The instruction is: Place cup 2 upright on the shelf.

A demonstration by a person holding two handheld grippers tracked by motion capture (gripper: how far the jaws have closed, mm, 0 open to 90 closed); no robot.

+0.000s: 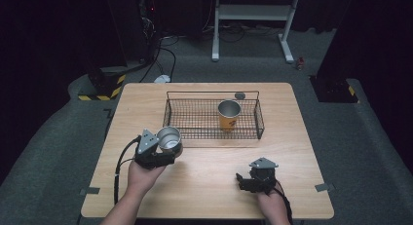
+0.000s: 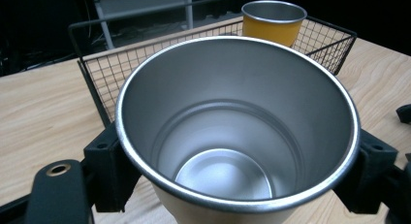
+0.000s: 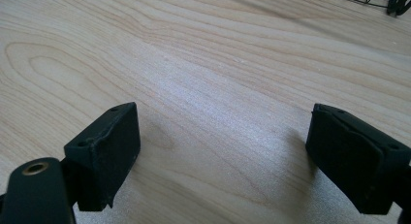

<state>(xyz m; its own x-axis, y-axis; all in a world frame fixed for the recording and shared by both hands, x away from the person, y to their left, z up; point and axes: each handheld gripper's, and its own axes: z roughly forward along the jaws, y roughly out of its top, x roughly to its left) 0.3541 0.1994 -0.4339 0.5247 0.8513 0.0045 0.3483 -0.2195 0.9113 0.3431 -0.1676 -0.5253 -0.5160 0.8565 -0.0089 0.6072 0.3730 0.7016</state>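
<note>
- Left gripper (image 1: 168,148): jaws clamped on either side of a steel cup (image 1: 170,139), holding it by the wall just under the rim; cup upright, mouth up, nothing inside.
- Left gripper view: cup (image 2: 237,132) sits between the two black jaws, one jaw at each side touching the wall.
- Held cup is over the table (image 1: 204,186), left of centre, just in front of the near left corner of the wire basket (image 1: 260,122); whether its base touches the wood, can't tell.
- Right gripper (image 1: 241,180): jaws spread wide, nothing between them, low over bare wood near the front right of the table, well apart from the cup.
- Right gripper view: both jaws apart, only wood grain between; basket corner at top right.
- Basket: black wire, at table's far centre; a yellow cup (image 1: 229,115) with steel rim stands upright inside, right of middle.
- Small dark round object (image 1: 239,95) on the table just behind the basket.
</note>
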